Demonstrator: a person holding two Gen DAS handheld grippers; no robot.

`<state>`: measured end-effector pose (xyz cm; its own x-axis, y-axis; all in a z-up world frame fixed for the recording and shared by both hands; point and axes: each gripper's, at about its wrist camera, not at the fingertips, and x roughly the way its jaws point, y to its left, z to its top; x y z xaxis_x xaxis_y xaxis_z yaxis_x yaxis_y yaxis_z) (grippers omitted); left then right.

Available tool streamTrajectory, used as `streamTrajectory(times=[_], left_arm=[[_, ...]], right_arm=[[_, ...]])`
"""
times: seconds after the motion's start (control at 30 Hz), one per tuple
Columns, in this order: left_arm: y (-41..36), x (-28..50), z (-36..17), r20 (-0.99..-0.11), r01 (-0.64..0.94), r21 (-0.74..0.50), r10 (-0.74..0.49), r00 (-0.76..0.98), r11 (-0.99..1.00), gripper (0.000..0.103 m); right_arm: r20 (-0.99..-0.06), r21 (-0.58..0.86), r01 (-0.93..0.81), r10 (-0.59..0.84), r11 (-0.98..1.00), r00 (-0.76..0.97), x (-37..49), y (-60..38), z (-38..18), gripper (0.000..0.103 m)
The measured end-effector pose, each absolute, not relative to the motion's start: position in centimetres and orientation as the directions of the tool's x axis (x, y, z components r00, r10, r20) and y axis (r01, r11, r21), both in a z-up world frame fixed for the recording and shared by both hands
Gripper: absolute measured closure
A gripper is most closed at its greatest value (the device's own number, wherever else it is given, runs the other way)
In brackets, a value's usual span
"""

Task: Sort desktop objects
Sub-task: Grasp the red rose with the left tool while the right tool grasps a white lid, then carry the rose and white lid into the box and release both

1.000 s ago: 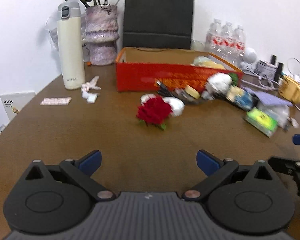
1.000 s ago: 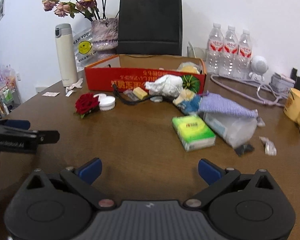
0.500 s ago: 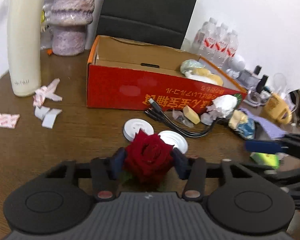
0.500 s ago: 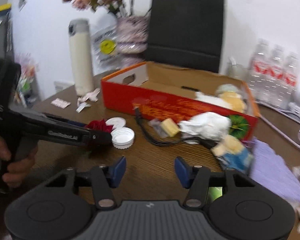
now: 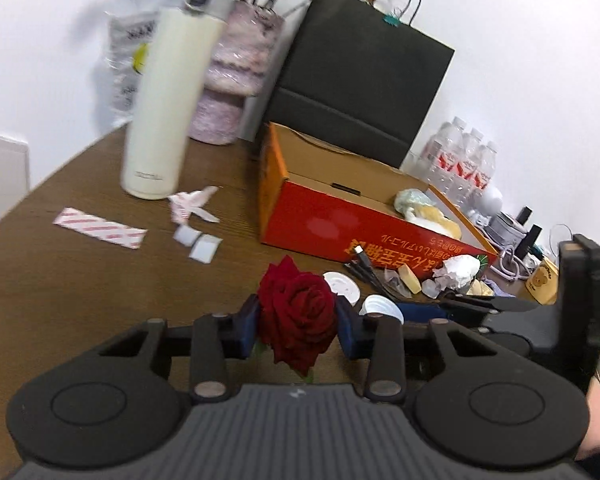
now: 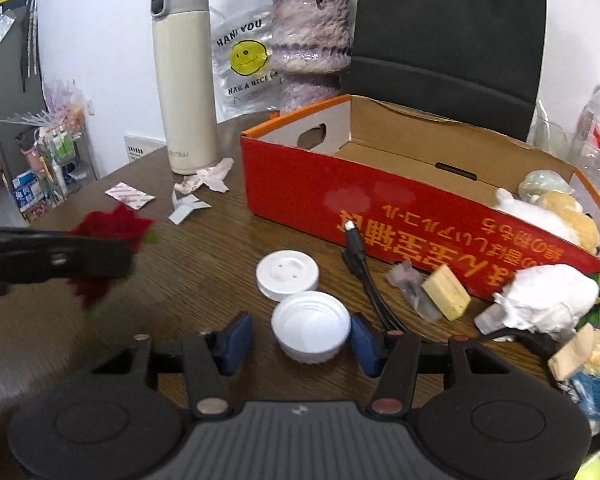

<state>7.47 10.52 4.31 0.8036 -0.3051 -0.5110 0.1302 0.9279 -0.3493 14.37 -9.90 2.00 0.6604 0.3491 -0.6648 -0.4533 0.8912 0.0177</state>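
Fingers of our left gripper [image 5: 296, 326] are closing, their blue pads pressed on a velvety red rose [image 5: 296, 316] lifted off the brown wood-grain worktop [image 5: 80, 280]. Our right gripper [image 6: 300, 338] straddles a round white ribbed cap [image 6: 310, 332], pads just beside it, not yet pressing. Behind stands an open red cardboard box [image 6: 380, 204].

A: What changed?
B: The left gripper [image 5: 296, 326] closed on the red rose [image 5: 296, 316]; its jaws are closing further.
A: And the other?
B: The right gripper [image 6: 300, 338] narrowed around the white cap [image 6: 310, 330].
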Motion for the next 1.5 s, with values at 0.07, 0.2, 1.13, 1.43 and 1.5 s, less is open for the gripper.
streamTrajectory(times=[0.07, 0.2, 1.13, 1.43, 1.5], left_arm=[[10.8, 6.5, 4.5, -0.511, 0.113, -0.342, -0.285, 0.811, 0.933, 0.064], [11.1, 5.0, 5.4, -0.512, 0.088, -0.335, -0.259, 0.819, 0.938, 0.064], [1.6, -7.6, 10.9, -0.404, 0.259, -0.22, -0.33, 0.853, 0.94, 0.065], [1.4, 0.6, 11.6, -0.407, 0.253, -0.211, -0.32, 0.855, 0.944, 0.065], [1.1, 3.9, 12.1, -0.402, 0.255, -0.195, -0.315, 0.86, 0.947, 0.065]], right_arm=[[-0.66, 0.021, -0.461, 0.359, 0.887, 0.66, 14.3, -9.8, 1.9, 0.064], [-0.657, 0.003, -0.454, 0.344, 0.891, 0.67, 13.5, -9.5, 2.7, 0.064], [-0.455, -0.042, -0.317, 0.264, 0.948, 0.851, -5.9, -19.8, 12.4, 0.064], [-0.439, -0.036, -0.312, 0.265, 0.949, 0.858, -1.0, -19.5, 12.8, 0.064], [-0.434, -0.027, -0.31, 0.268, 0.95, 0.86, 1.4, -19.3, 13.0, 0.064]])
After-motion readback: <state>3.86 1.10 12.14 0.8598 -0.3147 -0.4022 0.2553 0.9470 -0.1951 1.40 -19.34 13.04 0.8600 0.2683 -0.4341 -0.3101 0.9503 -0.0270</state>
